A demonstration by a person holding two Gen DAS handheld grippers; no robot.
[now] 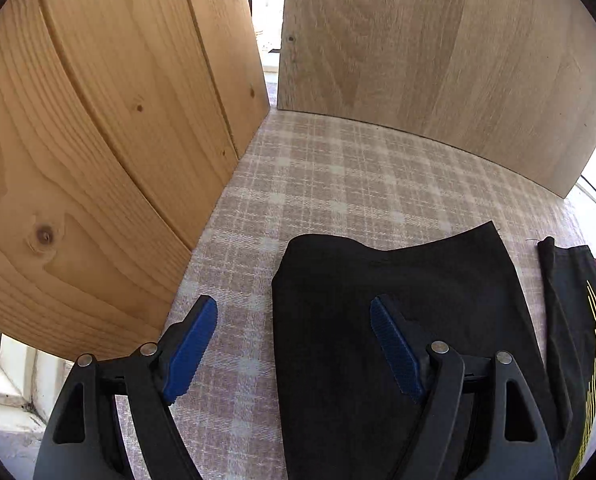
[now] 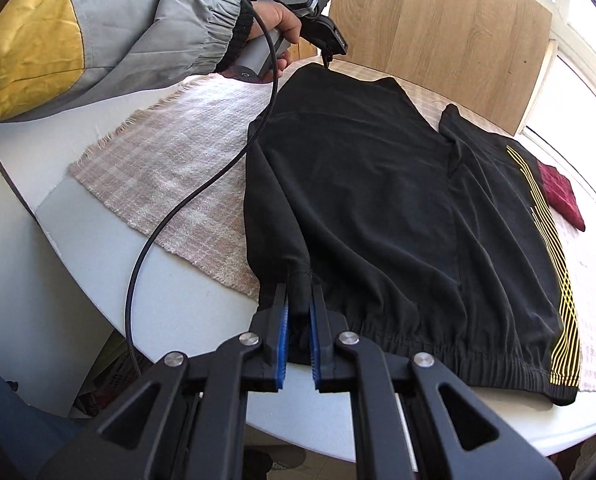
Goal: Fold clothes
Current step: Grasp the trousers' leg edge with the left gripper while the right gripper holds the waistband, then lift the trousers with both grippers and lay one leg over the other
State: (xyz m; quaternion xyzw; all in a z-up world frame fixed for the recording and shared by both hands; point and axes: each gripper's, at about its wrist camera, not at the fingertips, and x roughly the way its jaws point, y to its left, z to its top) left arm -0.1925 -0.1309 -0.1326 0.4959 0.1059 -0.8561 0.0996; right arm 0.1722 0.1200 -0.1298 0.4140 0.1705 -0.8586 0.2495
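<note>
On the surface (image 2: 186,312) the black shorts (image 2: 377,208) lie half folded: my right tongs (image 2: 298,312) pinch the waistband at six o'clock, left tongs (image 1: 294,344) gape empty over the twelve o'clock corner; more folds remain.

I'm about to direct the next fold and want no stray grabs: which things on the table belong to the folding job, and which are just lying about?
Part of the job:
- black shorts, with yellow stripes down one side
- right gripper, shut on the waistband end
- left gripper, open over the far hem

Just lying about:
- dark red cloth
- checked tablecloth
- wooden boards
</note>
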